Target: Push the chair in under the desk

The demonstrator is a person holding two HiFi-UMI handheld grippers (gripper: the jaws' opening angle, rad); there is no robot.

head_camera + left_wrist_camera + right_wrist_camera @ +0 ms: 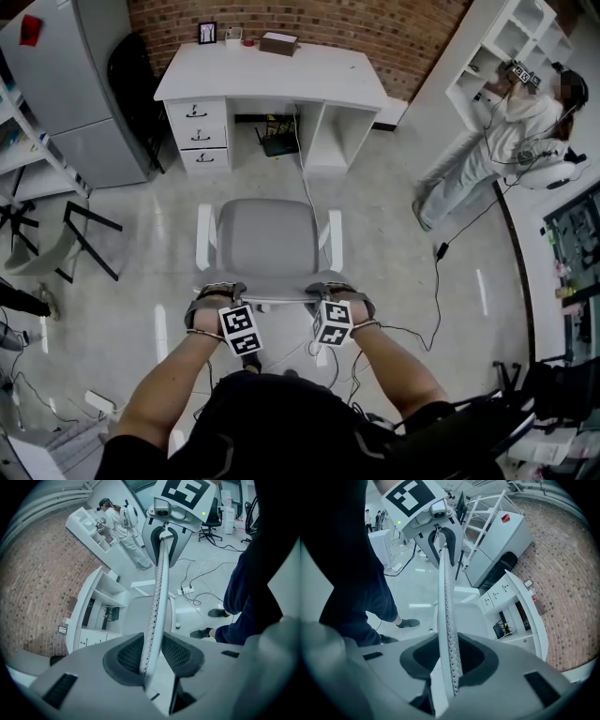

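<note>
A grey office chair (267, 246) with white armrests stands on the floor, facing the white desk (272, 73) and some way short of its knee opening. My left gripper (217, 292) and right gripper (330, 289) sit side by side on the top edge of the chair's backrest (272, 298). In the left gripper view, the thin perforated backrest edge (157, 602) runs between the dark pads of the left gripper (151, 656), which press on it. The right gripper (451, 660) clamps the same edge (446, 611) in the same way.
A grey cabinet (66, 84) and a black chair (131, 66) stand left of the desk. A person (506, 131) works at white shelves (506, 47) at the right. Cables (441, 272) trail over the floor. A box (278, 42) lies on the desk.
</note>
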